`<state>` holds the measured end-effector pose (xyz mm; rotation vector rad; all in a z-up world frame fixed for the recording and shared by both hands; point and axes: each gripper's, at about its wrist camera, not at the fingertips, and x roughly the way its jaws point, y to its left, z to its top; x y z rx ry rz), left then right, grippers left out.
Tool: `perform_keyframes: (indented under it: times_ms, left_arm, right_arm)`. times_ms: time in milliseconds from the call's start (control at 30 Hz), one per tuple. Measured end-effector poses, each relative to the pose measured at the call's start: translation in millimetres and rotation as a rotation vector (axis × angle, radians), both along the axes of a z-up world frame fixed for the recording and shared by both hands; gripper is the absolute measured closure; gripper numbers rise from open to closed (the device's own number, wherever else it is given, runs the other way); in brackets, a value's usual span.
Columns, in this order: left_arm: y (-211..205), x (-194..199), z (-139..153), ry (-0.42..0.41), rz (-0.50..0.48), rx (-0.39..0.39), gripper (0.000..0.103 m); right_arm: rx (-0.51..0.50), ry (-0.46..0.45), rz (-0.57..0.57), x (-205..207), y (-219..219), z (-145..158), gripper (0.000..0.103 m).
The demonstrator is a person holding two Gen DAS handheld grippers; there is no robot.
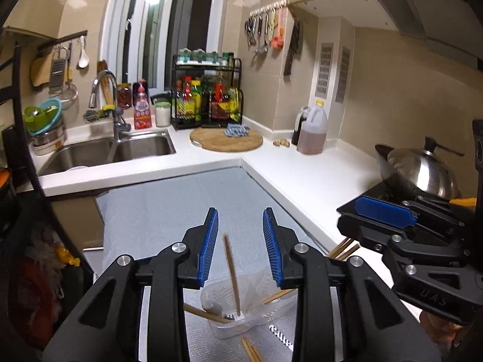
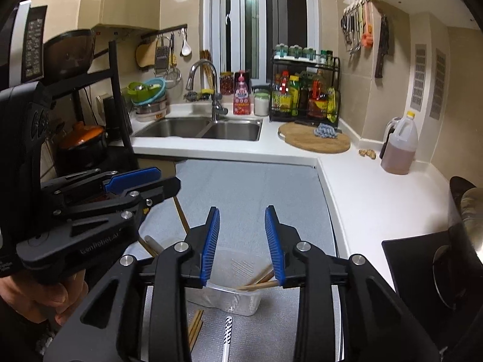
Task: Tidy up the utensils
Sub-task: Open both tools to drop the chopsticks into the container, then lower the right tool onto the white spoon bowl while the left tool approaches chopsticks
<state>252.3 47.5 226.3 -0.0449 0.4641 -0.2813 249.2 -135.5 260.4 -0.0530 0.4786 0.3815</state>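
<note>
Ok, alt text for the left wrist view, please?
The open left gripper hangs above a clear plastic container holding wooden chopsticks on a grey mat. The right gripper is at the right edge, with a sink behind.

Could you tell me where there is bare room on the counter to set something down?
The grey mat is bare between the clear container and the white counter's edge near the sink. The white counter is also free between the cutting board, oil jug and stove. It is crowded around the container, where chopsticks lie.
</note>
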Motion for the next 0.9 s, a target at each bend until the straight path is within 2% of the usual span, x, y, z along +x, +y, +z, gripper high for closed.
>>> perform_keyframes:
  times_ms: [200, 367, 500, 600, 667, 767, 900]
  left_arm:
    - [1, -58, 23, -0.1, 0.084, -0.036, 0.073]
    - [-6, -121, 17, -0.158, 0.176, -0.024, 0.073]
    - [-15, -158, -13, -0.124, 0.232, -0.006, 0.076]
    - [-18, -178, -39, -0.106, 0.245, 0.019, 0.083]
    - [-19, -187, -62, -0.081, 0.246, 0.034, 0.09]
    - [-19, -197, -95, -0.04, 0.244, 0.047, 0.09]
    - [-22, -208, -140, 0.016, 0.23, 0.015, 0.09]
  right_arm:
    - [0.045, -0.141, 0.003, -66, -27, 19, 0.071]
    - [0.144, -0.171, -0.013, -110, -52, -1, 0.071]
    - [0.221, -0.13, -0.051, -127, -69, -34, 0.071]
    - [0.25, -0.082, -0.074, -134, -74, -62, 0.072]
    - [0.257, -0.051, -0.085, -139, -75, -83, 0.079]
    - [0.269, -0.002, -0.09, -144, -74, -111, 0.091]
    - [0.253, 0.06, -0.08, -150, -69, -145, 0.094]
